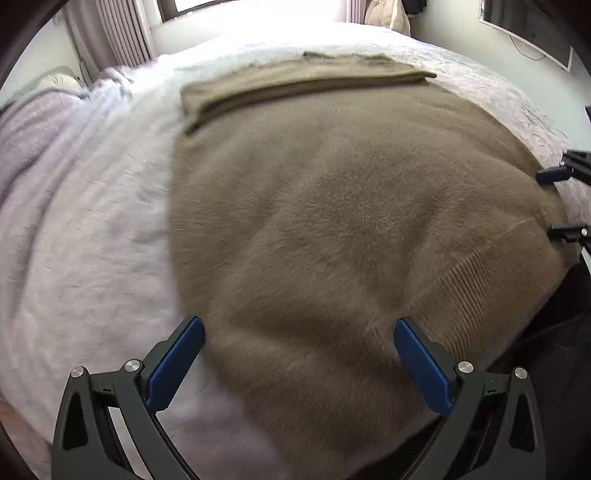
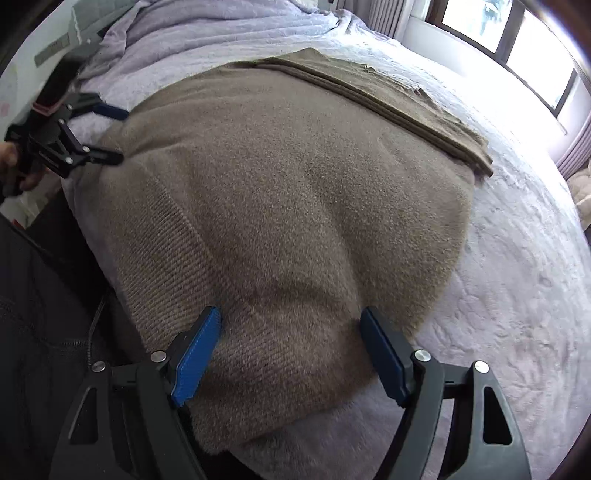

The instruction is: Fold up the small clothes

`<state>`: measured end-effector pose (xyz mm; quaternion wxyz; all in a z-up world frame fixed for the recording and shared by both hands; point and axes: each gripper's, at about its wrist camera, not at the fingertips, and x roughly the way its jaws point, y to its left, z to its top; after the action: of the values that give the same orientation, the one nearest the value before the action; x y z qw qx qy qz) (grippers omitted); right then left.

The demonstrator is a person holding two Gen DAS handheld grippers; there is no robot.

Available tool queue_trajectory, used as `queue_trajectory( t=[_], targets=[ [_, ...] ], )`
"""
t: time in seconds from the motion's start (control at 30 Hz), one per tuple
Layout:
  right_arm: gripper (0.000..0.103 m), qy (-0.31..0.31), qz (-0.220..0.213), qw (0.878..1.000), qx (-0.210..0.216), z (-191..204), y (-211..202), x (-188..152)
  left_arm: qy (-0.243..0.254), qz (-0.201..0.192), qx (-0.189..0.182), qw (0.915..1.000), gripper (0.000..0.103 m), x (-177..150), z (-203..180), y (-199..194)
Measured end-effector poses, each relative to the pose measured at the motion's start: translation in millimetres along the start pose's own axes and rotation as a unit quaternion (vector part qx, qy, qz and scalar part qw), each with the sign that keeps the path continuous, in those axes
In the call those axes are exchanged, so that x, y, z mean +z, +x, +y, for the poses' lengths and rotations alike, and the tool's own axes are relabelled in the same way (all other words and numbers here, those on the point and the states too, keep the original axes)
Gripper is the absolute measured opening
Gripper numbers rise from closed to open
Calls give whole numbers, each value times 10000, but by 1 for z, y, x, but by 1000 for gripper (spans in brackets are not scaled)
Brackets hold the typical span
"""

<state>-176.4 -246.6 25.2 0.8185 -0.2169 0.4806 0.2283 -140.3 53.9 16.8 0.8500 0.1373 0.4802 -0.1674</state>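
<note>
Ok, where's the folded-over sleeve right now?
The folded sleeve lies across the sweater's far edge in both views, toward the window.

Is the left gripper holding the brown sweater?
No, the left gripper has its jaws wide apart above the sweater, gripping nothing.

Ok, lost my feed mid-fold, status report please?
Left hand-held gripper open, right hand-held gripper open, both at near hem. Brown sweater flat on bed, far edge folded over. Nothing in the way.
</note>
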Motion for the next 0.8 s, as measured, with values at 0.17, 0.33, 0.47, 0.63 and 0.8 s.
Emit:
queue_trajectory(
  t=[0.17, 0.33, 0.47, 0.63, 0.8],
  targets=[
    [80, -104, -564, 9983, -131, 13, -22, 30, -218, -452, -288, 9983, 103, 32, -6, -14],
    [80, 120, -388, 9991, 84, 20, 14, 50, -112, 75, -261, 9996, 103, 36, -31, 38],
    [81, 287, -419, 9984, 236, 13, 19, 20, 36, -97, -364, 9993, 103, 7, -23, 25],
    [81, 370, -391, 9983, 222, 5, 0, -18, 494, 69, -127, 9987, 103, -22, -17, 7],
    [81, 179, -177, 9997, -52, 10, -18, -19, 40, -65, -257, 9996, 103, -14, 2, -18]
  ],
)
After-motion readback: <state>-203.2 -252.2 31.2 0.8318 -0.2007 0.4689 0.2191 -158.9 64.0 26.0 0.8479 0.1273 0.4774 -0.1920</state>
